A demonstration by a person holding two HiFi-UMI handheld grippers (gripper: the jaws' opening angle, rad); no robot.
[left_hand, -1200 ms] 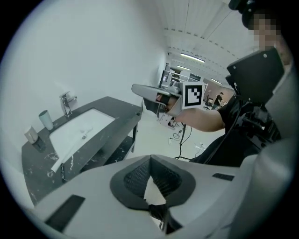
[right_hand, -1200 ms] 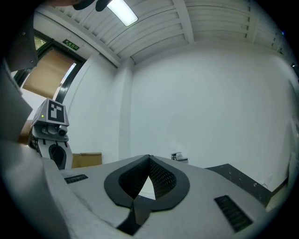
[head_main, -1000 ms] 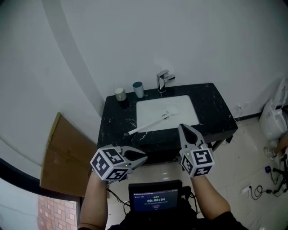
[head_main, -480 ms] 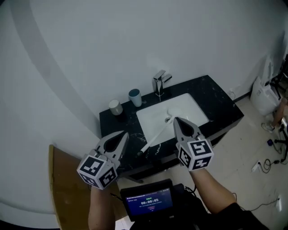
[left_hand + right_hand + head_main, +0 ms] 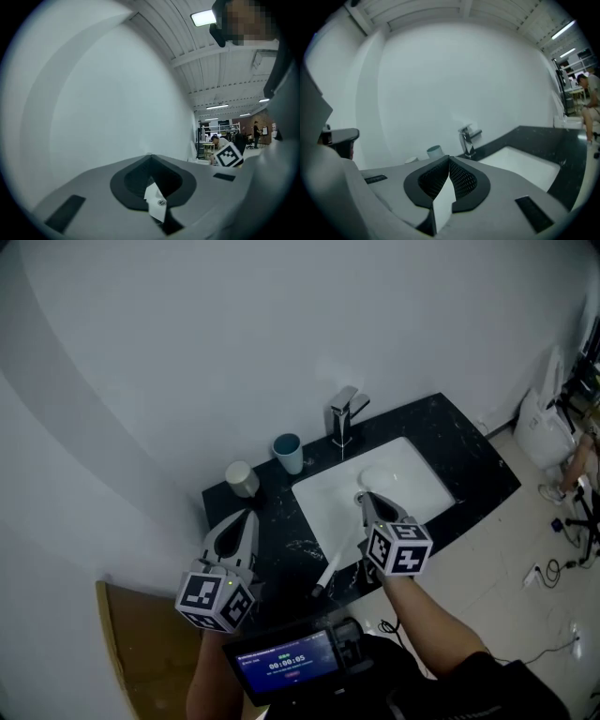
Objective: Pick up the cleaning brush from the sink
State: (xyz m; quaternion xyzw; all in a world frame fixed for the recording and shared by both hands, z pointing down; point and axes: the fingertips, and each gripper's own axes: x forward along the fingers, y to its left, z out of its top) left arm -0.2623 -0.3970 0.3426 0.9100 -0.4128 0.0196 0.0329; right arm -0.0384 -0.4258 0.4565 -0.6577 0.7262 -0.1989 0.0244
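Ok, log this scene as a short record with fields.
brush: cleaning brush lying slantwise across the front rim of the sink, not held
left tool: shut, empty, over the counter
right tool: shut, empty, above the basin
behind sink: faucet, blue cup, pale cup

Two cups: a blue cup (image 5: 288,452) and a grey cup (image 5: 243,478); one faucet (image 5: 344,416), one brush (image 5: 332,565), one sink (image 5: 412,479)

Steeply overhead, seemingly near the sink (image 5: 408,482)
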